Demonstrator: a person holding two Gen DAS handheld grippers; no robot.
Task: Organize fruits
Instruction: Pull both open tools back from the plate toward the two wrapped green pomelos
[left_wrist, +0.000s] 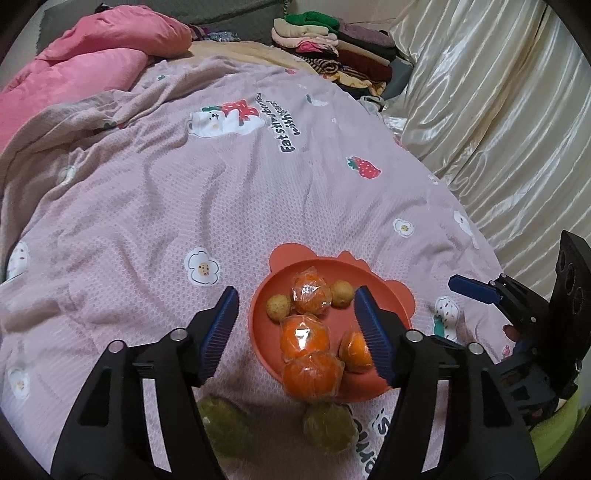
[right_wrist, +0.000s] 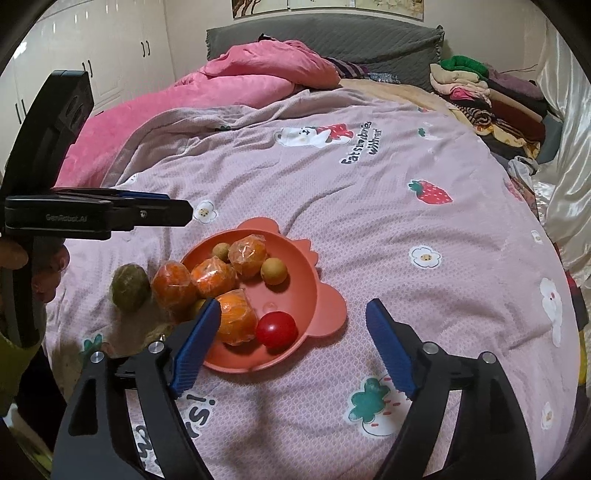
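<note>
On bed, atop pink printed quilt (right_wrist: 332, 206): coral plate (right_wrist: 325, 310) holding wrapped oranges (right_wrist: 210, 277), small brown fruits (right_wrist: 273, 271), red tomato (right_wrist: 277, 329). Tomato hidden in left wrist view. Green fruits (left_wrist: 327, 428) noted off plate, partly hidden behind fingers. Left hand-held gripper (left_wrist: 295, 332) open above plate, nothing gripped. Right hand-held gripper (right_wrist: 293, 347) open wide, empty, near plate edge. One orange partly masked by finger (right_wrist: 195, 347).

Plate (right_wrist: 325, 317) on the bedspread (right_wrist: 369, 229) before me, oranges (right_wrist: 210, 277) and tomato (right_wrist: 277, 328) in it, two fruits (left_wrist: 328, 428) on the cloth just beside its near-left rim, folded clothes (right_wrist: 487, 96) far right behind.
</note>
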